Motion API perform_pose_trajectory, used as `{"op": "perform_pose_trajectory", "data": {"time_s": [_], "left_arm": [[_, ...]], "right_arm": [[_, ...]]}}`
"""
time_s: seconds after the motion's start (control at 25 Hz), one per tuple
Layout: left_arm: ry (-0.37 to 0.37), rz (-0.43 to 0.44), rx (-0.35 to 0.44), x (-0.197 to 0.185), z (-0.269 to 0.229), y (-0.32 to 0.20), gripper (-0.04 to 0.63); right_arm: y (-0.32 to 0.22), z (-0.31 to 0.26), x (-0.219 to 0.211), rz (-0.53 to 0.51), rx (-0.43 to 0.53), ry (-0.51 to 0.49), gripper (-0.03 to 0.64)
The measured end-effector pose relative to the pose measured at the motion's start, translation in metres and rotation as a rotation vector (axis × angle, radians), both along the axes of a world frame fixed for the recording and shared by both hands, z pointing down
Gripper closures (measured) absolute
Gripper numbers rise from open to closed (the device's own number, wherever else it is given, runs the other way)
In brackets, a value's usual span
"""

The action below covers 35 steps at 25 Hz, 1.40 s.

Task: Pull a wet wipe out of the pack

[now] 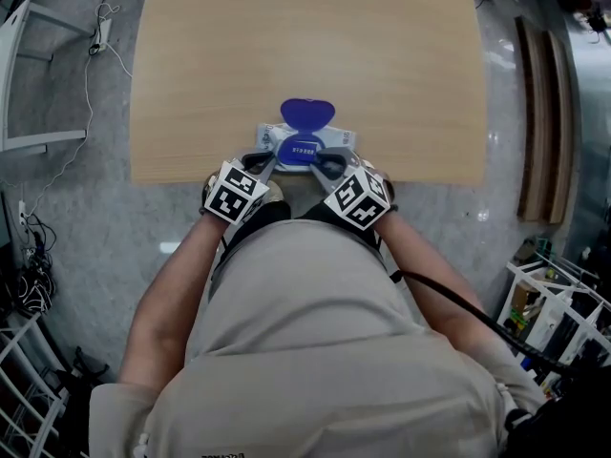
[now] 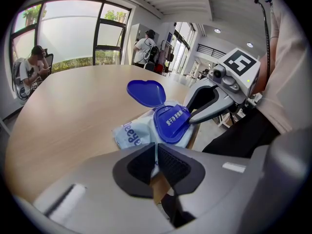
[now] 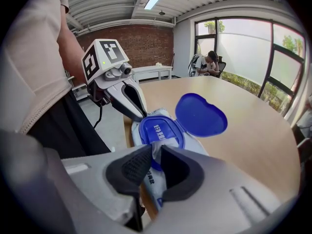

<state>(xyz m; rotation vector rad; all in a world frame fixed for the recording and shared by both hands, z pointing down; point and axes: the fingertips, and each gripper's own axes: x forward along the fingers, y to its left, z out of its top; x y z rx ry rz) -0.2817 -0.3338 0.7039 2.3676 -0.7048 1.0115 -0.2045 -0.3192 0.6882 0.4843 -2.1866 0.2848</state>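
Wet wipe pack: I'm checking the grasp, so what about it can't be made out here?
- Opening of the wet wipe pack: right gripper view, behind the right gripper, shut on the wet wipe.
- Pack's near edge: left gripper view, behind the left gripper.
- Label print: head view, too small.

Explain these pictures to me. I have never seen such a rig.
No robot here: a person holds tongs in each hand. One picture comes from a camera on the person's head, looking down; the other two from cameras riding on the tongs. On the wooden table lies a wet wipe pack, its blue lid flipped open. The left tongs are shut on the pack's near edge. The right tongs pinch a white wet wipe at the lid opening.
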Motion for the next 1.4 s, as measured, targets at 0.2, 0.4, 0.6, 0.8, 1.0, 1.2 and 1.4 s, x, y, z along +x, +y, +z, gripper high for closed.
{"op": "perform_pose_trajectory", "data": {"time_s": [0.2,0.4,0.6,0.8,1.0,1.2,1.4], "left_arm": [[-0.009,0.001,0.004,0.002,-0.002,0.000,0.571],[-0.009,-0.004,0.004,0.001,0.000,-0.001,0.571],[-0.013,-0.004,0.007,0.001,0.000,0.000,0.571],[-0.013,-0.012,0.005,0.002,0.003,0.000,0.571],[-0.018,-0.008,0.006,0.001,0.001,0.000,0.571],[-0.025,-0.010,0.007,0.003,0.000,0.000,0.572],[-0.029,-0.014,0.008,0.004,0.000,0.000,0.571]], "right_arm": [[-0.002,-0.004,0.001,0.009,0.009,-0.006,0.607],[-0.005,-0.007,0.002,0.017,0.011,-0.015,0.611],[-0.007,-0.012,0.006,0.031,0.023,-0.026,0.612],[-0.011,-0.018,0.013,0.051,0.035,-0.039,0.612],[-0.016,-0.031,0.016,0.075,0.054,-0.059,0.612],[-0.020,-0.045,0.024,0.087,0.078,-0.068,0.612],[-0.022,-0.058,0.026,0.091,0.094,-0.097,0.612]]}}
